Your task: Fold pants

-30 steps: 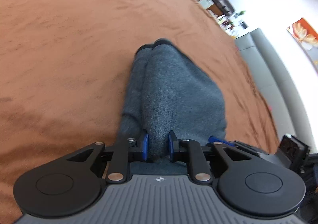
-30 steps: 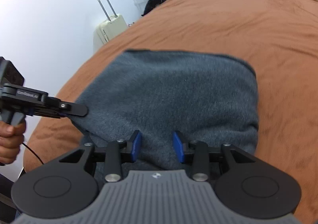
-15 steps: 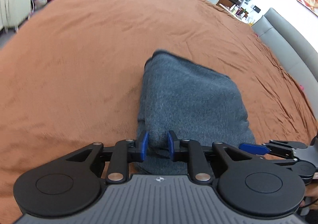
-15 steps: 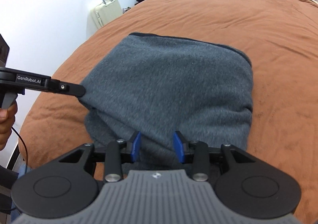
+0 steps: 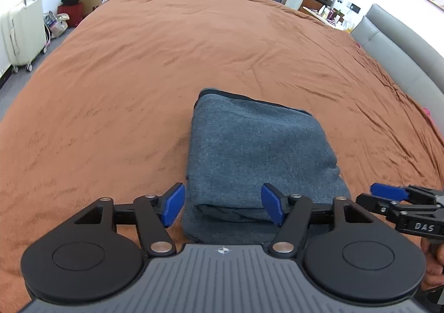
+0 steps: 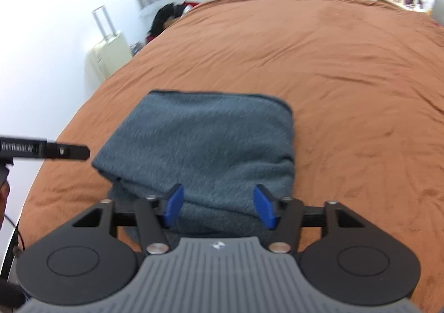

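Folded pants (image 5: 258, 157) lie on the bedspread (image 5: 138, 90), just ahead and below. My left gripper (image 5: 223, 208) and right gripper (image 6: 219, 207) are both opening, pads clear of cloth.

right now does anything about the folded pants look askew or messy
Mostly tidy: the grey pants lie in a compact fold on the brown bedspread. Only the near-left corner is uneven, with lower layers poking out past the top one.
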